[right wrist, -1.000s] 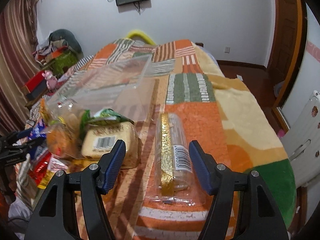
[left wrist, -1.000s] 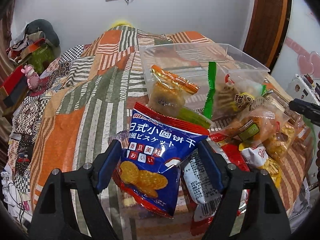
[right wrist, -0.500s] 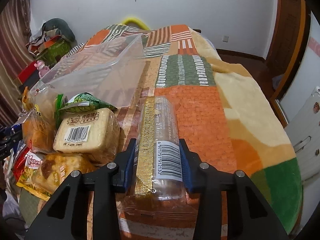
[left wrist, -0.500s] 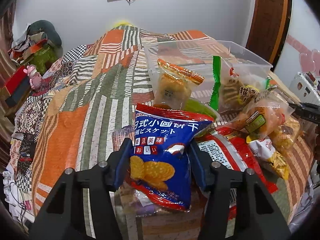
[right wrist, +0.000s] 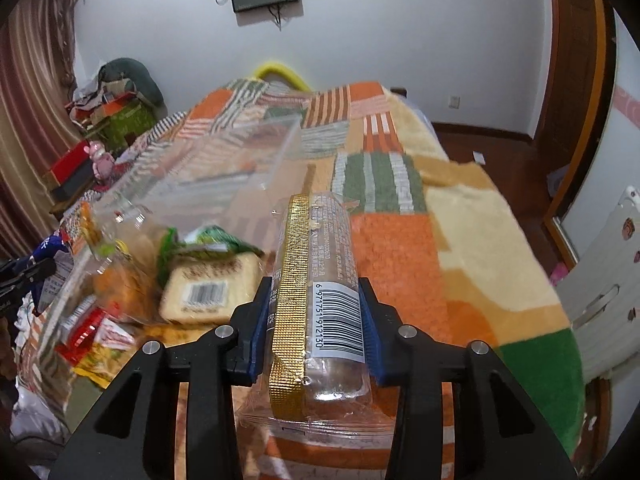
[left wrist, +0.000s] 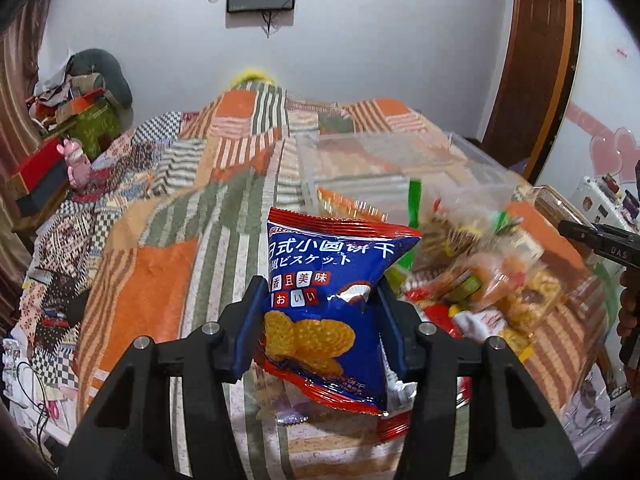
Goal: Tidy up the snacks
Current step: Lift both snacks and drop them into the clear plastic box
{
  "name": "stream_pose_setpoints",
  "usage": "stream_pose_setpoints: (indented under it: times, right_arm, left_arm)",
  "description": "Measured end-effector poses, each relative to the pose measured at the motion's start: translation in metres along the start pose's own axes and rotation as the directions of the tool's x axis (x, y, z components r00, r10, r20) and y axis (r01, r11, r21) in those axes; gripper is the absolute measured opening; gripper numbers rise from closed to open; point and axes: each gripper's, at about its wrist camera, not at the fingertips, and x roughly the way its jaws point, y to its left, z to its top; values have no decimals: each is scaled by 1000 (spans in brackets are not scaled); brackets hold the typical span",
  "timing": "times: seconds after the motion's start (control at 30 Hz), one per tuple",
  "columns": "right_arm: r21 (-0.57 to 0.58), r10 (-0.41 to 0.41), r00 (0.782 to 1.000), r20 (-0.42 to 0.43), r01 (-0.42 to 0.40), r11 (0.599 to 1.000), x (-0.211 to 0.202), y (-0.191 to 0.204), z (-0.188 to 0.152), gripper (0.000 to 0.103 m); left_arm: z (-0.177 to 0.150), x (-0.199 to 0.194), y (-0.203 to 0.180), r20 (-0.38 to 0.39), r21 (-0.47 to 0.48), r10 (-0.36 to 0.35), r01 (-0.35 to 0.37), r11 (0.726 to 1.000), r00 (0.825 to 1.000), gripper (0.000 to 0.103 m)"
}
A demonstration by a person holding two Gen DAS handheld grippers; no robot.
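bed quilt [left wrist: 168, 300]: soft, uneven patchwork surface carried everything; anything dropped on it could have slid or tipped, my read.
clear bin [left wrist: 400, 160]: open-topped transparent container sat on the quilt just beyond the snack pile, looked empty. Thin walls on soft bedding; a packet pushed against the rim could have shoved or tilted it.
snack pile [left wrist: 492, 280]: loose packets heaped between the bin and the grippers, blurred in both views. A bag dragged out across it could have snagged neighbours and scattered them.
blue biscuit bag [left wrist: 332, 280]: pinched at its lower half, top edge standing up above the quilt, in front of the bin. Puffy, slick foil; risk was it squirting out of the pads or the biscuits cracking if squeezed harder.
left gripper [left wrist: 318, 320]: jaws closing, pads already pressing both sides of the blue bag. Grip sat low on the bag, so the top-heavy part could have flopped and caught the bin wall.
wafer roll [right wrist: 320, 280]: long clear-wrapped roll with gold seam, held near its barcode end, far end pointing at the bin corner. Long overhang meant it could have pivoted in the pads.
right gripper [right wrist: 316, 316]: pads clamped on the roll's sides. Smooth round wrapper; slip likely if swung fast.
bread packet [right wrist: 212, 288]: lay just left of the roll; could have been clipped on the way.
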Motion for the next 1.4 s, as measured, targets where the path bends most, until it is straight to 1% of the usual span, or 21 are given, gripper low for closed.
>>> stream_pose_setpoints:
  times: [0.2, 0.37, 0.5, 0.7, 0.83, 0.97, 1.1, 1.27, 1.4]
  right_arm:
    - [-14, 28, 997, 72, -27, 1000, -8, 9, 19, 36]
    - [-40, 49, 991, 121, -45, 998, -10, 19, 36, 36]
    - [-59, 64, 986, 156, -56, 997, -6, 27, 50, 36]
    - [-78, 85, 979, 183, -72, 994, 4, 40, 65, 36]
    - [-91, 95, 977, 191, -79, 993, 14, 46, 74, 36]
    - [-95, 105, 977, 188, -88, 992, 25, 50, 80, 36]
    - [-100, 107, 979, 171, -91, 991, 39, 55, 86, 36]
    - [-115, 102, 986, 129, -87, 990, 60, 60, 90, 36]
    - [-117, 100, 992, 73, -91, 989, 79, 63, 91, 36]
  left_arm:
    - [27, -13, -4, 81, -2, 4, -4, 1000, 997, 52]
    - [51, -15, -16, 132, 30, -3, -1, 1000, 991, 52]
    - [67, -13, -25, 158, 43, -21, 15, 999, 987, 52]
    - [94, 0, -34, 172, 56, -45, 36, 998, 984, 52]
    - [105, 14, -37, 159, 48, -62, 55, 997, 985, 52]
    - [115, 33, -43, 139, 46, -60, 55, 997, 988, 52]
    - [121, 59, -46, 83, 41, -59, 55, 998, 995, 52]
    - [127, 89, -53, 19, 24, -69, 69, 997, 997, 52]
    - [129, 112, -61, -37, 27, -53, 54, 998, 998, 52]
